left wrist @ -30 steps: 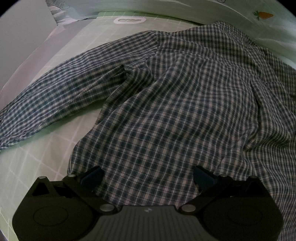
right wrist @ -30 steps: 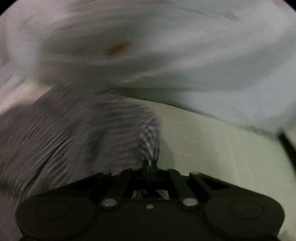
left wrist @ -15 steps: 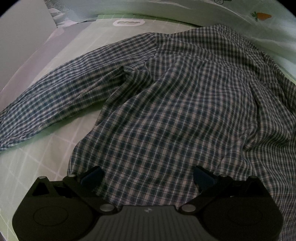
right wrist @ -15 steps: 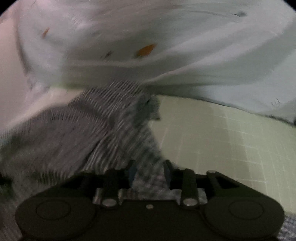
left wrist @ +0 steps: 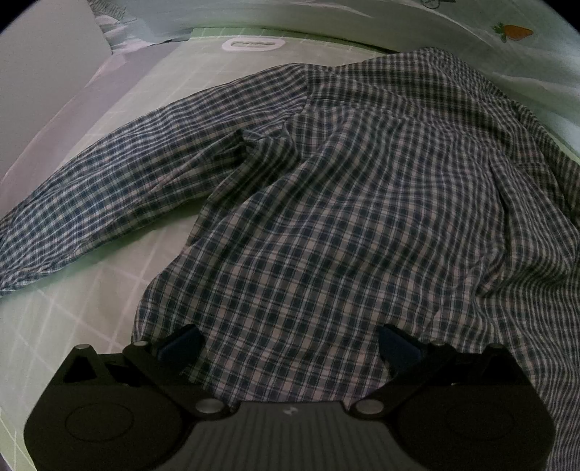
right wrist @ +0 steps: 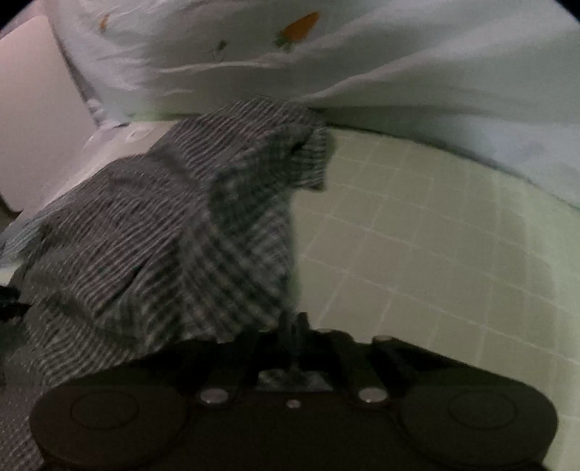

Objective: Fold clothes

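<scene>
A dark blue and white checked shirt [left wrist: 344,199] lies spread on a pale green gridded mat [left wrist: 72,308], one sleeve [left wrist: 108,188] stretched out to the left. My left gripper [left wrist: 290,344] stands open and wide over the shirt's near hem, with cloth lying between its blue pads [left wrist: 181,342]. In the right wrist view the shirt [right wrist: 163,235] is bunched at left, with a fold raised toward my right gripper [right wrist: 297,322]. Its fingers are shut together on an edge of the checked cloth. This view is blurred.
Pale bedding printed with carrots [left wrist: 513,32] [right wrist: 301,27] is heaped along the far edge of the mat [right wrist: 435,253]. A white oval label [left wrist: 253,45] marks the mat's far side. A white panel [left wrist: 43,72] [right wrist: 32,108] stands at the left.
My right gripper opened over the shirt's edge, then shut on it, swinging so more green mat shows at right. The left gripper and the cloth under it stayed put.
</scene>
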